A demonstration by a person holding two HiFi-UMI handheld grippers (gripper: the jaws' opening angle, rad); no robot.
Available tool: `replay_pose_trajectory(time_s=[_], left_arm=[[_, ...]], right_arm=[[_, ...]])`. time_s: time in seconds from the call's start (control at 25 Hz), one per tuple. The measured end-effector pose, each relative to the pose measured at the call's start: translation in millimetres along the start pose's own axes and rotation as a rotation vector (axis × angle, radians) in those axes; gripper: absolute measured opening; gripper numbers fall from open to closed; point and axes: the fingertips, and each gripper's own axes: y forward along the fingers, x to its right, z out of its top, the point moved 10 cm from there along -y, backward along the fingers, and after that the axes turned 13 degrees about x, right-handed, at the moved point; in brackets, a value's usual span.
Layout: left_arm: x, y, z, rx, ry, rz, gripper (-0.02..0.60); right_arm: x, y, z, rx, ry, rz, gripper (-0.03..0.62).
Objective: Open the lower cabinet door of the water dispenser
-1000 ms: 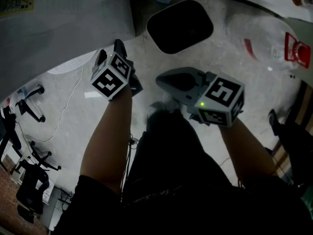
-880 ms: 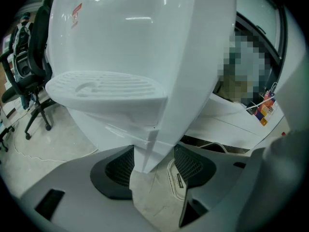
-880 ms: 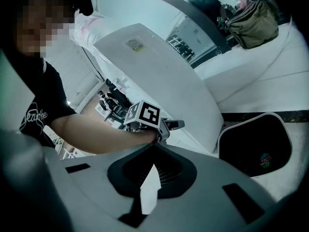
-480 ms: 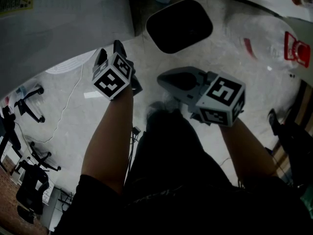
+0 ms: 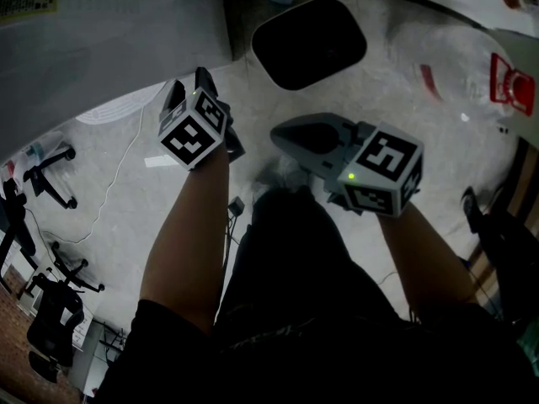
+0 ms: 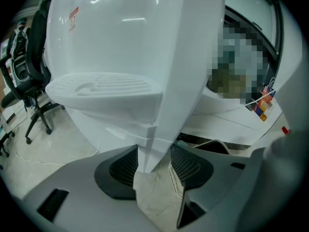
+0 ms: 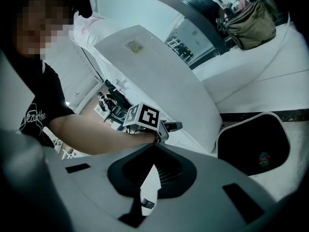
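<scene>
As my left gripper [image 6: 154,153] has just been closing, its fairly wide jaws straddle the upright door edge [image 6: 161,105] straight ahead.

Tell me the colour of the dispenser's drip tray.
The drip tray is white; left gripper view shows it best.

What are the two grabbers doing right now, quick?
Left gripper: open, jaws just been closing around the water dispenser at its corner edge, not clearly pinching it yet.
Right gripper: shut, holding nothing.
</scene>
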Motion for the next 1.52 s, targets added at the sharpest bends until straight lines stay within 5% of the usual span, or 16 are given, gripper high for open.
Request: replay_pose_trajectory(time_s=[0.92,1.52], left_arm=[[-4,-7,-4,-0.034,-0.081,-0.021,0.207],[-15,-39,-24,-0.090,0.062,-0.054,0.130]], right_arm=[[-5,-16,0,0.018,0.000,-0.023,0.012],[-12,-11,-3,0.059,0.016,-0.016,0.012]])
